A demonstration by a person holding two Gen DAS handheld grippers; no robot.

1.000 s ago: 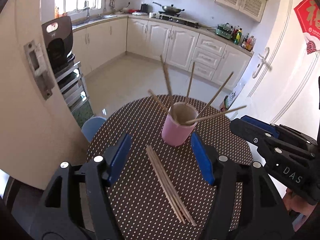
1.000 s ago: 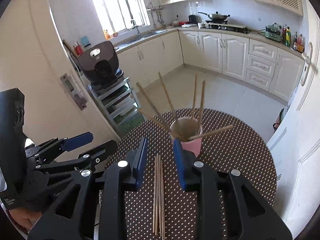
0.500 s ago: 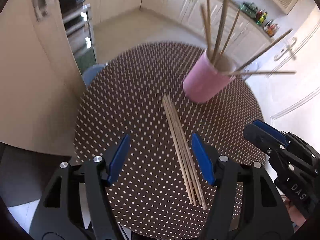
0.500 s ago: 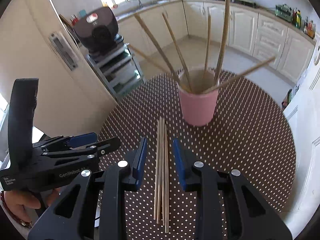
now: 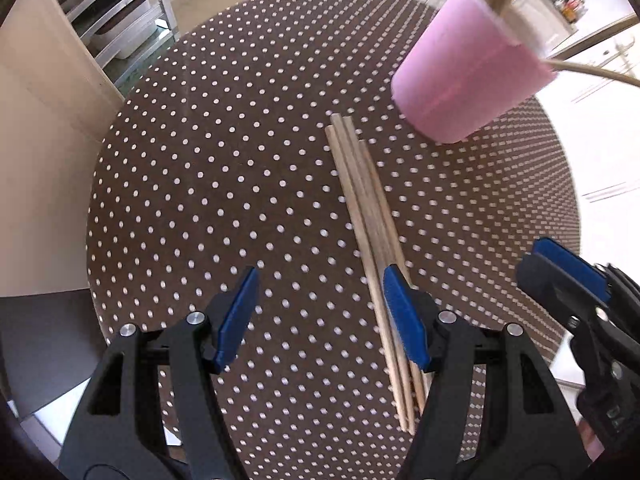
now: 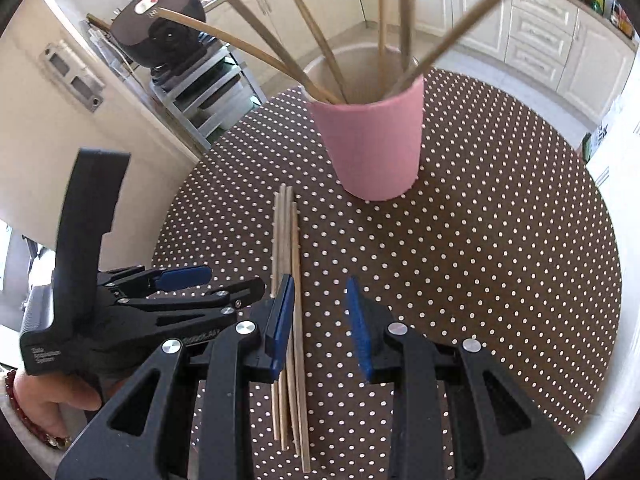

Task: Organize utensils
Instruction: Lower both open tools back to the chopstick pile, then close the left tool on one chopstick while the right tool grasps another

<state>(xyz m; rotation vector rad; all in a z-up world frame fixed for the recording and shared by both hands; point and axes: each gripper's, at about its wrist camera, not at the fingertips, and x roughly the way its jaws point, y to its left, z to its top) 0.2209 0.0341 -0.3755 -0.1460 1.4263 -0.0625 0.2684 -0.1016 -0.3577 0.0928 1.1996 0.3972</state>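
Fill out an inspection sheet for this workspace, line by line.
Surface: round table under a brown cloth with white dots.
Job's things: pink cup upright, holding several chopsticks; a bundle of loose chopsticks lies flat beside it.
Clutter: nothing seen.
Grippers: left gripper open, empty, its right finger above the bundle; right gripper open, empty, narrower gap, its left finger above the bundle.
Cables: nothing seen.
Surroundings: kitchen with white cabinets, a metal rack bearing a dark appliance.
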